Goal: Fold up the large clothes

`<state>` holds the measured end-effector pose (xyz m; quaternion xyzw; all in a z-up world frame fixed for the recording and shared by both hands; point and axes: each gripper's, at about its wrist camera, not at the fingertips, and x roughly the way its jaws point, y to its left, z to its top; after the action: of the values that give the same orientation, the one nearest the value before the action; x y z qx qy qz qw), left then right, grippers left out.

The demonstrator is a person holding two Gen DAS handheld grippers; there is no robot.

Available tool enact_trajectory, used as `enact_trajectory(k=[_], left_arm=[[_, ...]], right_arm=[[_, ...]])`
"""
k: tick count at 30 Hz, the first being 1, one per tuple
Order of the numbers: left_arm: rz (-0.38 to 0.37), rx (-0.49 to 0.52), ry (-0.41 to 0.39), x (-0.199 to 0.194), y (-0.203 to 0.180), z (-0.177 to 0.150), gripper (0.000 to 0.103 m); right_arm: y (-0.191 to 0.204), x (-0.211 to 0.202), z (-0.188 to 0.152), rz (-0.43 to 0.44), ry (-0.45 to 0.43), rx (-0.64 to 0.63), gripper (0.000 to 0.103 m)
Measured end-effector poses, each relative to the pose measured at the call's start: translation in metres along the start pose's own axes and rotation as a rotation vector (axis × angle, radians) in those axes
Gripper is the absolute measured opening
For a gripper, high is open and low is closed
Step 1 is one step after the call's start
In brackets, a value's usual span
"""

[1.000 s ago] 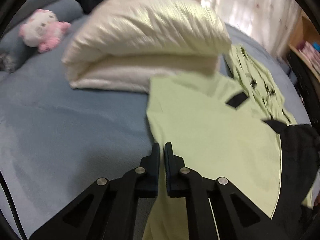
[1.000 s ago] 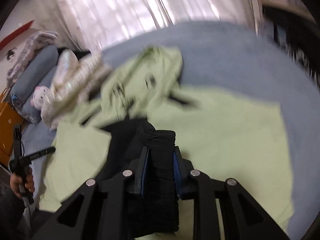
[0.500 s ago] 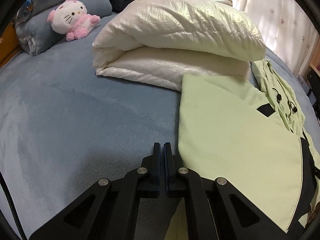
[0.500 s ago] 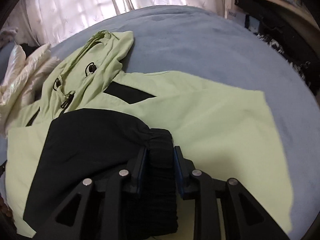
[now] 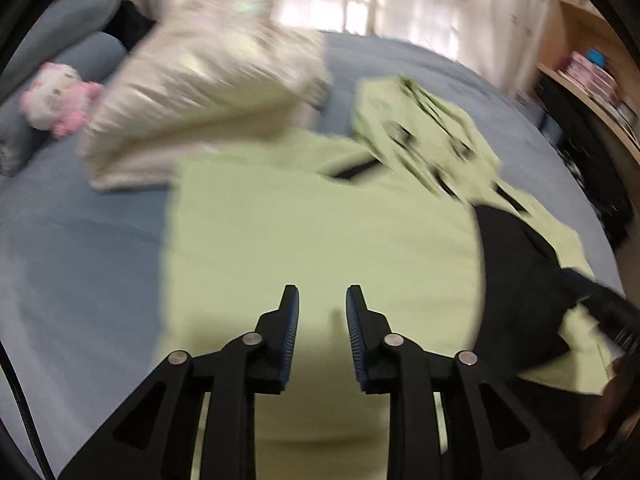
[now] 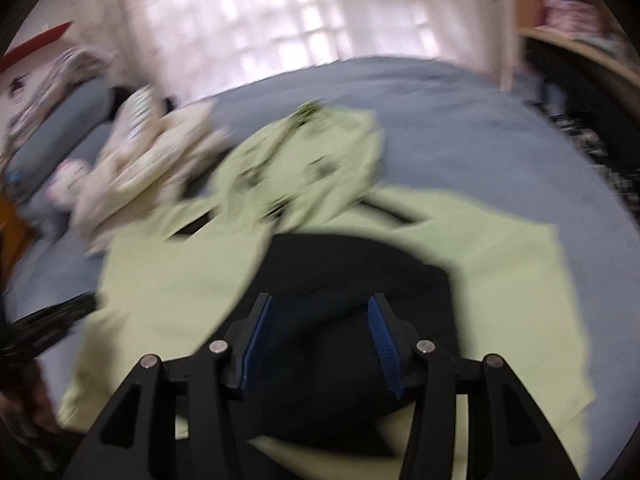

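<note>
Left wrist view: the left claw (image 5: 319, 300) hangs spread over the pale green hooded jacket (image 5: 320, 232) lying flat on the blue bed (image 5: 80, 248), jaws just opened, nothing between them. The right claw (image 6: 320, 312), also just opening, stands wide above the jacket's black sleeve (image 6: 360, 280), pads clear of it.

A folded cream quilt (image 5: 208, 92) lies on a blue bedspread (image 5: 80, 240), with a pink-and-white plush toy (image 5: 56, 98) beside it near grey-blue pillows (image 6: 60, 128). Pale curtains (image 6: 280, 12) hang behind; a wooden shelf (image 5: 592, 92) holds small items at right.
</note>
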<state>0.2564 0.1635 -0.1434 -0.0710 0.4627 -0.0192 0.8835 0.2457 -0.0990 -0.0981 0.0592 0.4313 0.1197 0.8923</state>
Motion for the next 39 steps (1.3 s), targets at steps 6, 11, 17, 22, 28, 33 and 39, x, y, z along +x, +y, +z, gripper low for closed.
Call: enact_trajectory(k=[6, 11, 17, 22, 28, 33, 39], left_arm=[[0.078, 0.110, 0.084, 0.037, -0.035, -0.031, 0.025], [0.141, 0.084, 0.074, 0.035, -0.001, -0.028, 0.025], [0.154, 0.050, 0.073, 0.031, 0.031, -0.027, 0.025], [0.162, 0.055, 0.075, 0.028, 0.036, -0.026, 0.025], [0.190, 0.075, 0.074, 0.025, 0.031, -0.026, 0.026], [0.203, 0.077, 0.073, 0.016, 0.031, -0.029, 0.044], [0.200, 0.088, 0.065, -0.007, 0.029, -0.040, 0.054]], right_arm=[[0.022, 0.038, -0.034, 0.008, 0.155, -0.074, 0.049], [-0.038, 0.025, -0.037, -0.165, 0.123, -0.029, 0.049], [-0.071, 0.008, -0.036, -0.084, 0.117, 0.060, 0.034], [-0.056, 0.013, -0.037, -0.133, 0.119, 0.028, 0.037], [-0.062, 0.010, -0.038, -0.115, 0.117, 0.080, 0.038], [-0.056, 0.003, -0.043, -0.107, 0.123, 0.083, 0.038], [-0.049, -0.010, -0.052, -0.085, 0.107, 0.097, 0.039]])
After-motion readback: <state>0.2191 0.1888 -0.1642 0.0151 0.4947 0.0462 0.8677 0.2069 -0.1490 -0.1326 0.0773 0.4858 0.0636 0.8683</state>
